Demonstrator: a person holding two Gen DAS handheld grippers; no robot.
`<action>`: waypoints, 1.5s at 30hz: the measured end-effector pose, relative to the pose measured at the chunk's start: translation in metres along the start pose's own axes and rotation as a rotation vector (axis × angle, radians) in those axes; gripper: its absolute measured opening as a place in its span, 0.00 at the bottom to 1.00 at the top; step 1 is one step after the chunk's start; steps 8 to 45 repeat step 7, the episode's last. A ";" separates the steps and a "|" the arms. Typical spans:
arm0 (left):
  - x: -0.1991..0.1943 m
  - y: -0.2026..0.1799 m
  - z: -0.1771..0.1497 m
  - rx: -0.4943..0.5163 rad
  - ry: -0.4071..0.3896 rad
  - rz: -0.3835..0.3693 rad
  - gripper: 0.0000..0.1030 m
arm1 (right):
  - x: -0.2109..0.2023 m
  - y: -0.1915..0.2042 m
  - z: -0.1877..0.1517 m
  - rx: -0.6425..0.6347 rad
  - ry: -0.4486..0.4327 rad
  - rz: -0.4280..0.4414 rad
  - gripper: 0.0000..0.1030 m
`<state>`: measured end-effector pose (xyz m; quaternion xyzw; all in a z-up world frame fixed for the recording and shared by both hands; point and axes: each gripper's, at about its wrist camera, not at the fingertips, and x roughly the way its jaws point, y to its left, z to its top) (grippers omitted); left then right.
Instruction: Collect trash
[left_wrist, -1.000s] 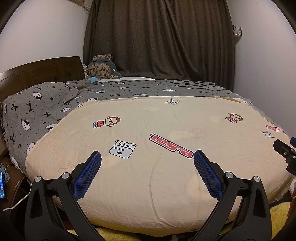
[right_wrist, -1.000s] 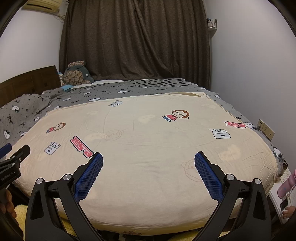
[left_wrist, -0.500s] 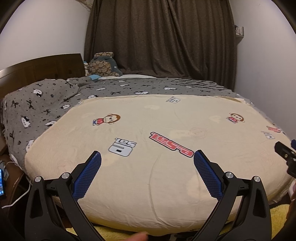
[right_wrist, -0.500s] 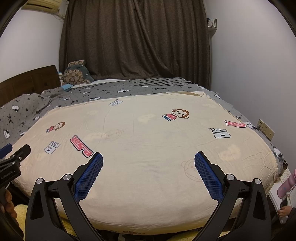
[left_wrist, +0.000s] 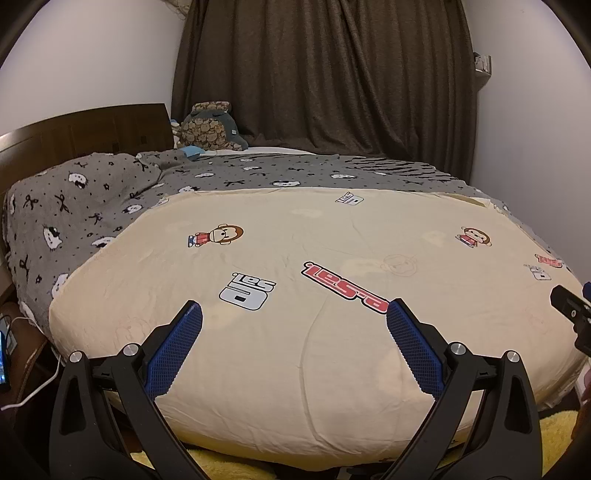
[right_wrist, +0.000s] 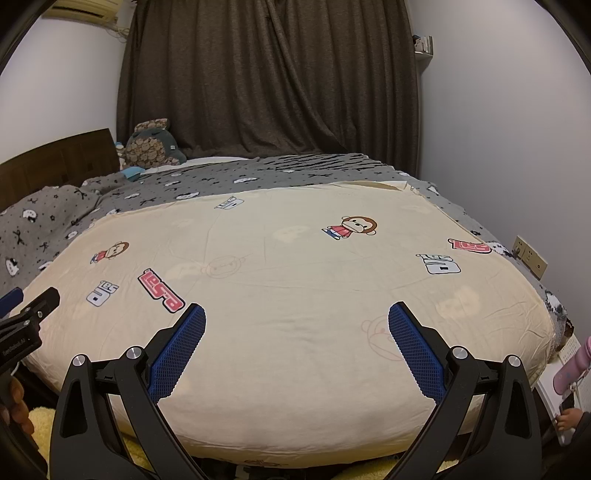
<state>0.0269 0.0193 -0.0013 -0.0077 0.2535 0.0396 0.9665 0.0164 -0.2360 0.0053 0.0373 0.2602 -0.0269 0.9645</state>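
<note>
No trash shows in either view. My left gripper (left_wrist: 293, 314) is open and empty, held over the foot of a bed with a cream cartoon-print blanket (left_wrist: 314, 280). My right gripper (right_wrist: 295, 314) is open and empty over the same blanket (right_wrist: 295, 266). The right gripper's tip shows at the right edge of the left wrist view (left_wrist: 570, 314). The left gripper's tip shows at the left edge of the right wrist view (right_wrist: 29, 314).
A grey patterned quilt (left_wrist: 96, 206) covers the head of the bed. A plush toy (left_wrist: 208, 127) sits by the dark curtain (left_wrist: 325, 74). A wooden headboard (left_wrist: 81, 133) is at left. A yellow rug (left_wrist: 221, 467) lies below. A pink bottle (right_wrist: 574, 367) stands at right, under a wall socket (right_wrist: 528, 256).
Both views have shifted only slightly; the left wrist view sits a little lower and nearer the bed. Both grippers stay open and empty.
</note>
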 end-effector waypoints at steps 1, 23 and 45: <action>0.001 0.002 0.000 -0.008 0.006 -0.003 0.92 | 0.000 0.000 0.000 -0.001 0.001 0.001 0.97; 0.003 0.003 -0.001 -0.008 0.013 0.006 0.92 | 0.000 -0.001 0.001 -0.003 0.002 0.001 0.97; 0.003 0.003 -0.001 -0.008 0.013 0.006 0.92 | 0.000 -0.001 0.001 -0.003 0.002 0.001 0.97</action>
